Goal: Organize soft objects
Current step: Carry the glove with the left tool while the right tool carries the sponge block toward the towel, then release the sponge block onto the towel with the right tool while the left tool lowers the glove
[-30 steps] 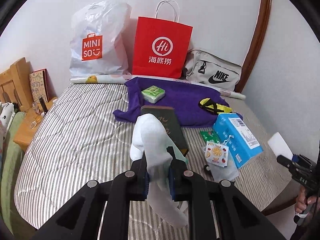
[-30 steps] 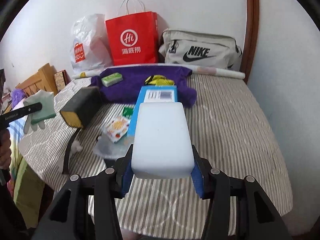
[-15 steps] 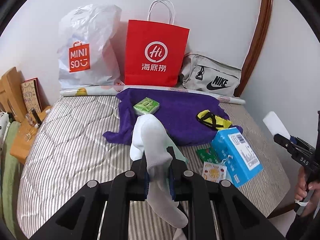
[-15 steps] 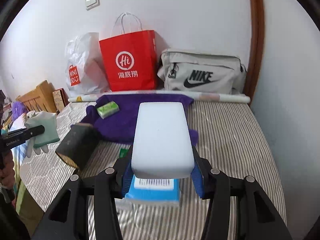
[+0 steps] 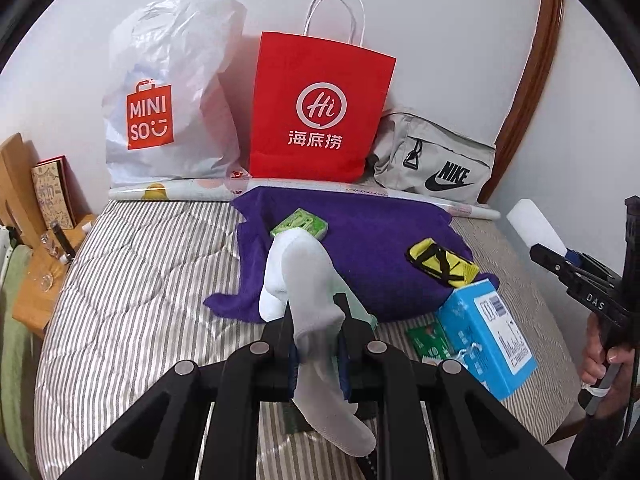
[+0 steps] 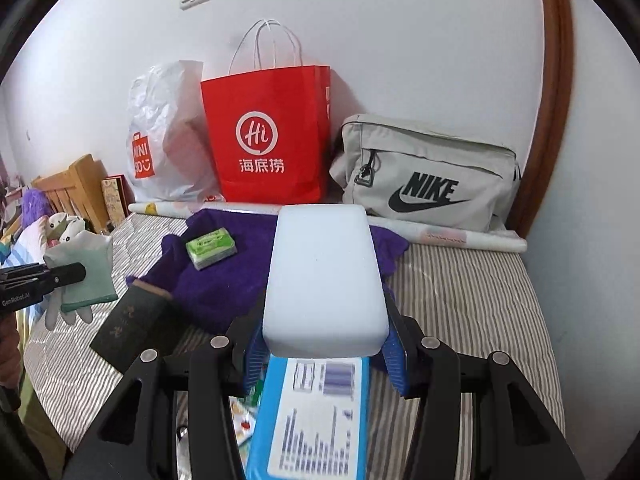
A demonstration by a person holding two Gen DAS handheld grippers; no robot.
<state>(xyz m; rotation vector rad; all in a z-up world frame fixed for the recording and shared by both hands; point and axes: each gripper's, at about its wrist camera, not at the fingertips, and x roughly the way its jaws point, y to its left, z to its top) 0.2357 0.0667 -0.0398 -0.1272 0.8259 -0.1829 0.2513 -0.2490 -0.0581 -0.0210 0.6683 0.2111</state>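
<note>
We see the left gripper (image 5: pixel 316 332) with its fingers nearly closed, pinching a white glove (image 5: pixel 308 280) whose cuff hangs down toward the camera. From the right wrist view the same glove (image 6: pixel 84 268) shows pale green on one side, held up at the left edge of the striped bed (image 6: pixel 460 292).

The right gripper (image 6: pixel 324 344) stands about half open, its blue pads pressed on both sides of a white foam block (image 6: pixel 324 272), which juts out over the bed. In the left wrist view that block (image 5: pixel 534 226) is at the far right, above the bed's edge.

On the bed lies a purple towel (image 5: pixel 360 232), far and central, bearing a green tissue pack (image 5: pixel 300 224) and a yellow-and-black item (image 5: pixel 440 266) that we cannot identify for sure. A blue box (image 5: pixel 484 340) lies near the towel's right corner; a dark box (image 6: pixel 128 328) sits on the left. Against the far wall stand a white plastic bag (image 5: pixel 168 92), a red paper bag (image 5: pixel 316 108) and a grey Nike bag (image 5: pixel 436 160).
</note>
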